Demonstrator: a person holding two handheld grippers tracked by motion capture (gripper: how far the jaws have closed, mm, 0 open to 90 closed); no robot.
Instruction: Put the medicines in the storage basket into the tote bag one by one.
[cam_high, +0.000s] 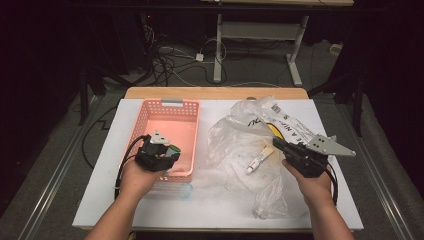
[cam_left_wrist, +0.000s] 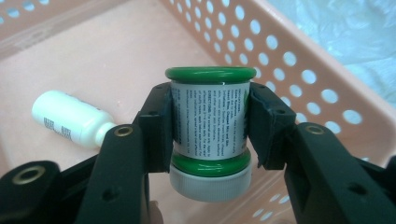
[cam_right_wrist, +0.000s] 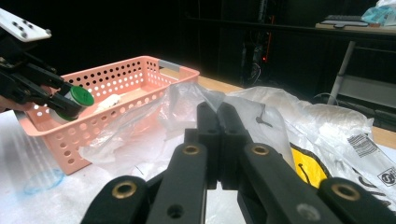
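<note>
The left tool (cam_left_wrist: 210, 128) holds a small green jar (cam_left_wrist: 210, 126) with a white cap, jaws clamped on its labelled sides. The jar hangs over the near part of the pink basket (cam_high: 145, 116), above the basket floor and not touching it. In the left gripper view the jar lies crosswise to the jaws, cap end toward the camera; the side grip on the straight wall probably keeps it from slipping. A white bottle (cam_left_wrist: 70, 119) already lies on its side on the basket floor, left of the jar in that view, well apart from it.

The right tool (cam_right_wrist: 218, 123) has its jaws pressed together with nothing between them. It rests at the right of the table (cam_high: 100, 185), at the edge of the crumpled clear plastic bag (cam_high: 240, 145). Likely purpose: standing by at the bag while the left hand does the placing.

A small white tube (cam_high: 259, 160) lies on the bag, just left of the right tool. Judged to be next for sorting into the basket.
</note>
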